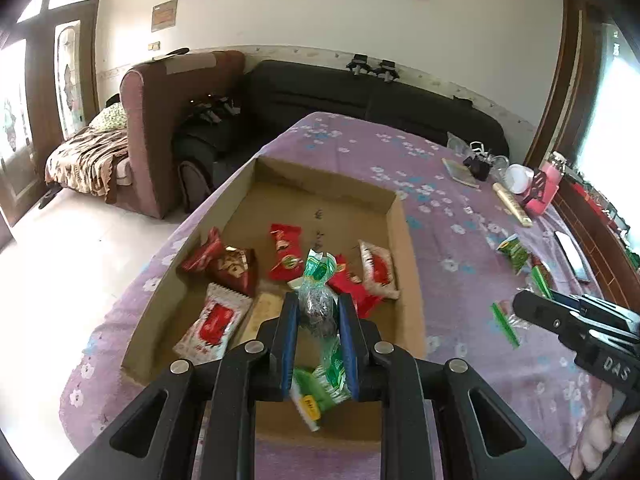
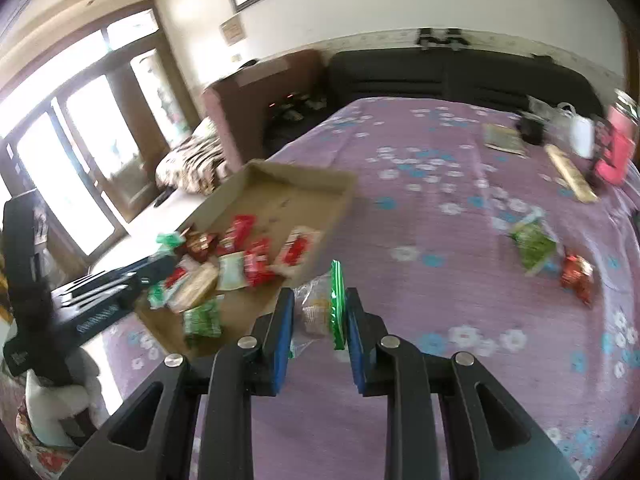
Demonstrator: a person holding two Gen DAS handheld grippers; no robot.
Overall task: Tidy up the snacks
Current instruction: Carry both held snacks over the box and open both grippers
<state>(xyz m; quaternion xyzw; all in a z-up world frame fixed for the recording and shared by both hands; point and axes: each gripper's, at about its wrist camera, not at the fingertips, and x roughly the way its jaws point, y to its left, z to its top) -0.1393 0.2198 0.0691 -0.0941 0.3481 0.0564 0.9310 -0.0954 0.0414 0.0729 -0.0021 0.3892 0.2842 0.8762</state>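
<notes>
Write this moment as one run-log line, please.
left gripper: shut on green-wrapped snack, over cardboard box | right gripper: around clear snack bag, on tablecloth beside box
</notes>
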